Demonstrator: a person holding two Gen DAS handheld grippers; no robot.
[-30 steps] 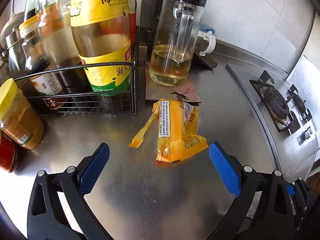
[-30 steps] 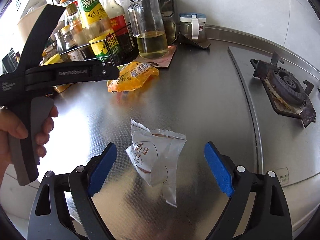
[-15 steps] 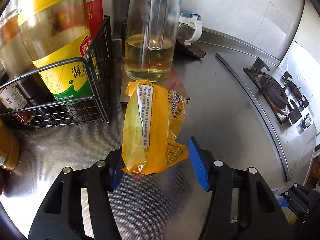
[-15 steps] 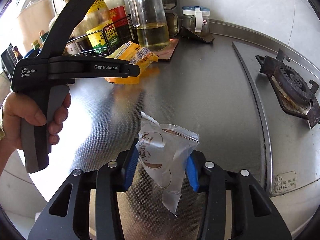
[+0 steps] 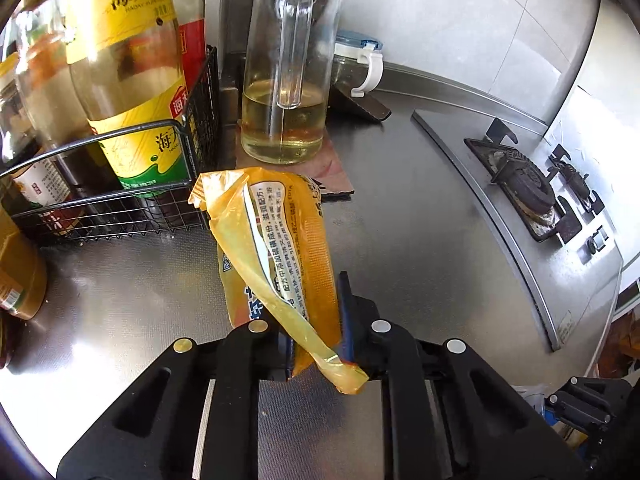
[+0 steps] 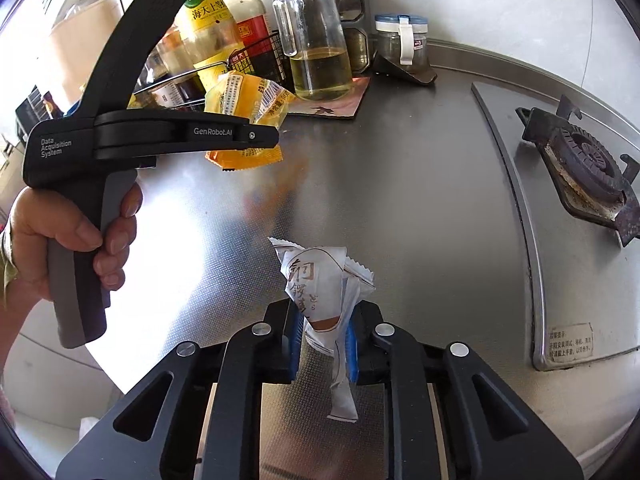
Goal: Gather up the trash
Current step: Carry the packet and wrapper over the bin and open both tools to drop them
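My left gripper (image 5: 316, 336) is shut on a crumpled yellow snack wrapper (image 5: 280, 248) and holds it above the steel counter. The same wrapper (image 6: 244, 116) and left gripper (image 6: 256, 138) show in the right wrist view at upper left, off the surface. My right gripper (image 6: 322, 340) is shut on a white snack wrapper (image 6: 320, 284) with brown characters; the wrapper stands up between the blue pads and a strip hangs down below them.
A wire rack (image 5: 120, 184) with sauce bottles (image 5: 132, 80) stands at the back left. A glass oil jug (image 5: 288, 80) sits on a mat, with a small jar (image 6: 402, 40) behind. A gas burner (image 6: 584, 164) lies right. A jar (image 5: 16, 276) stands far left.
Both grippers went from open to shut on their wrappers. The yellow wrapper has been lifted off the counter, and the white wrapper is squeezed upright between the right pads.
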